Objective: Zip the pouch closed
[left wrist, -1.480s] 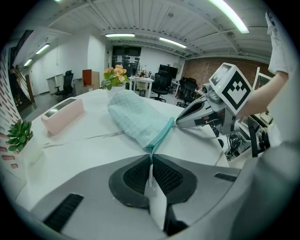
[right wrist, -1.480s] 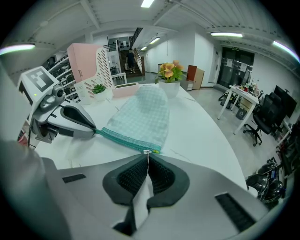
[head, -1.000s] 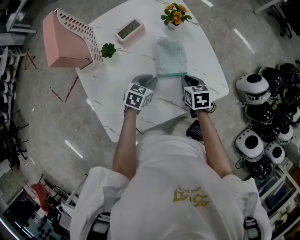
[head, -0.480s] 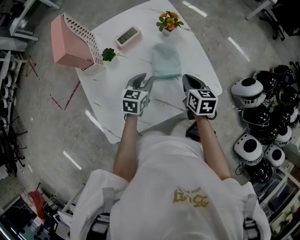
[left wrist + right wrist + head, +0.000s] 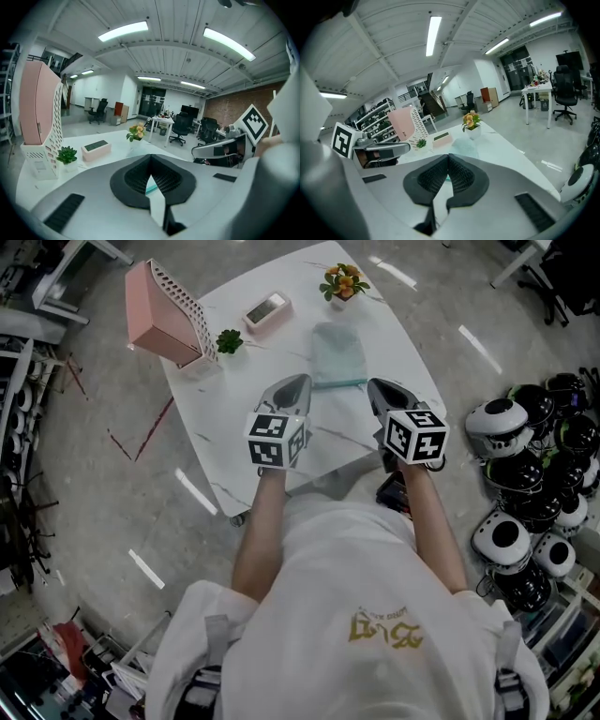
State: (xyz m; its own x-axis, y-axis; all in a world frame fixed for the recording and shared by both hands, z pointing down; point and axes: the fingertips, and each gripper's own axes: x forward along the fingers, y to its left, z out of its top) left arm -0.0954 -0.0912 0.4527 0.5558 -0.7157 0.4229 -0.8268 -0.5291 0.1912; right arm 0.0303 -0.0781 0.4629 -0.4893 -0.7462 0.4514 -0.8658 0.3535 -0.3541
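Head view had both grippers raised over the near table edge. The left gripper [image 5: 298, 382] had just been closing and sat shut on nothing; the right gripper [image 5: 377, 386] was pressed shut, empty too. The mint-green pouch [image 5: 337, 354] lay flat on the white marble table [image 5: 225, 427] just beyond their tips, with the pink clock [image 5: 265, 308] and flowerpot [image 5: 343, 282] farther back.
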